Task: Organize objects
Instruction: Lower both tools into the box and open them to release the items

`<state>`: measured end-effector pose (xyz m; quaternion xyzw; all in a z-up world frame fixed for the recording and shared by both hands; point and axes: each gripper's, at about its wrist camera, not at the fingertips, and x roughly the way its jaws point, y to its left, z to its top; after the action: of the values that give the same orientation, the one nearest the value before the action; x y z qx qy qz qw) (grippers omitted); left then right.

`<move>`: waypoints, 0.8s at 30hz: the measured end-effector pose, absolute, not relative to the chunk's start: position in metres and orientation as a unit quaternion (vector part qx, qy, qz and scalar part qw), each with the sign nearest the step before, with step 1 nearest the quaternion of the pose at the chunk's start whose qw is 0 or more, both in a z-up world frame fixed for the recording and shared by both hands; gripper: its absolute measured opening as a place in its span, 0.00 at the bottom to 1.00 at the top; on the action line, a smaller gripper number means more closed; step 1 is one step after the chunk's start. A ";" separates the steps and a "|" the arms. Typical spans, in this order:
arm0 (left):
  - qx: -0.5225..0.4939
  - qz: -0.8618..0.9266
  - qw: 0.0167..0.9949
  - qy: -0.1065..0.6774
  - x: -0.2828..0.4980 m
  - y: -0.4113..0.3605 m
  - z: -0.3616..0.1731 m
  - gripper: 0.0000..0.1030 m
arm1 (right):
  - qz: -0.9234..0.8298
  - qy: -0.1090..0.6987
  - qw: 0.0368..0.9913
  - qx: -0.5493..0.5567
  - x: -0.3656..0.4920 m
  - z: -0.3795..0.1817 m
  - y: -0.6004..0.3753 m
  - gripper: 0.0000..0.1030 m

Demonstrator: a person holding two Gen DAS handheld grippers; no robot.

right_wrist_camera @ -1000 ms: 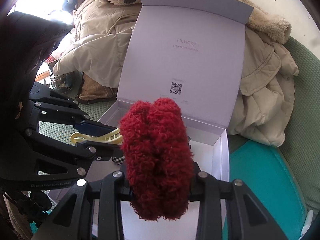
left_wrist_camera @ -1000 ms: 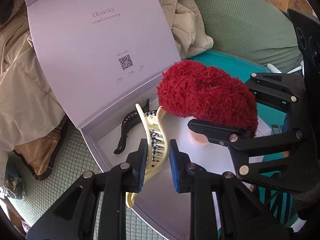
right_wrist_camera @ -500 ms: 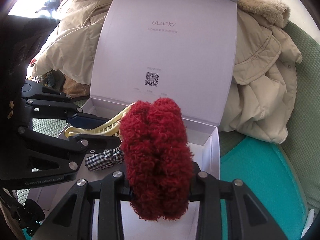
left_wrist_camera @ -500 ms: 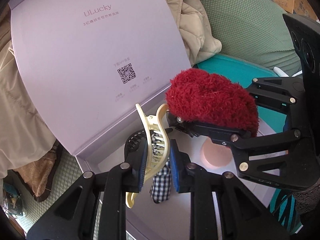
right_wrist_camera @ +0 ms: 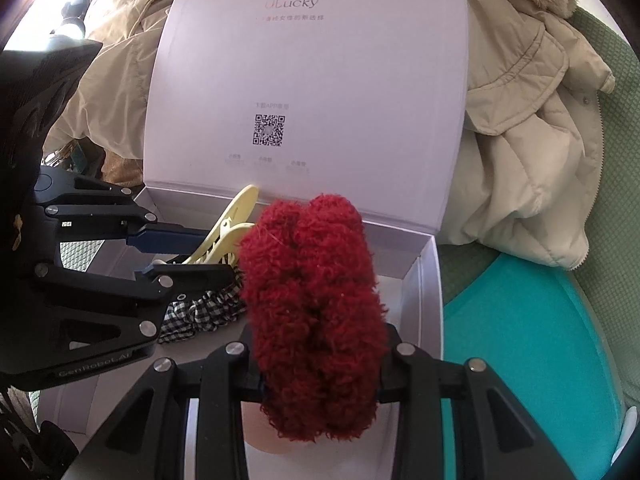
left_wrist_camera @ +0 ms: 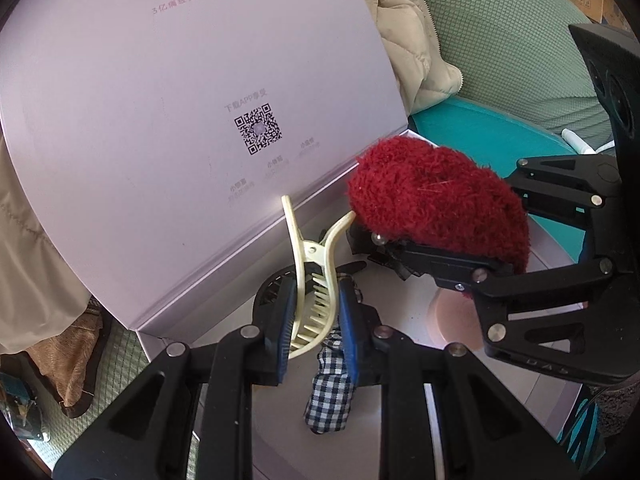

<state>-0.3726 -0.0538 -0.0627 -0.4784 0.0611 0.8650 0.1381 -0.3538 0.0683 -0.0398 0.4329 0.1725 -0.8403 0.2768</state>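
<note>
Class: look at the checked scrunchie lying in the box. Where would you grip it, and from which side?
Grip the checked scrunchie at its near free end, from above: that end lies bare on the box floor, while its far end sits under the left claw and cream clip.

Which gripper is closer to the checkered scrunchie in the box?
Left. The left gripper, clamped on the cream hair claw, hangs right over the checkered scrunchie. The right gripper, clamped on the red fluffy scrunchie, is off to its side.
</note>
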 end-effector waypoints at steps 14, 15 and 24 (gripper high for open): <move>-0.473 0.868 0.137 0.065 -0.376 -0.046 -0.067 0.20 | -0.833 0.185 0.267 0.448 -0.354 -0.044 0.065 0.40; -0.471 0.869 0.133 0.069 -0.376 -0.045 -0.067 0.20 | -0.833 0.185 0.265 0.449 -0.354 -0.043 0.065 0.40; -0.469 0.873 0.123 0.061 -0.372 -0.044 -0.057 0.20 | -0.837 0.198 0.260 0.440 -0.349 -0.030 0.062 0.44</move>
<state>-0.3717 -0.0439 -0.0573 -0.4686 0.0610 0.8727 0.1229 -0.3489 0.0618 -0.0301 0.4396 0.1978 -0.8368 0.2595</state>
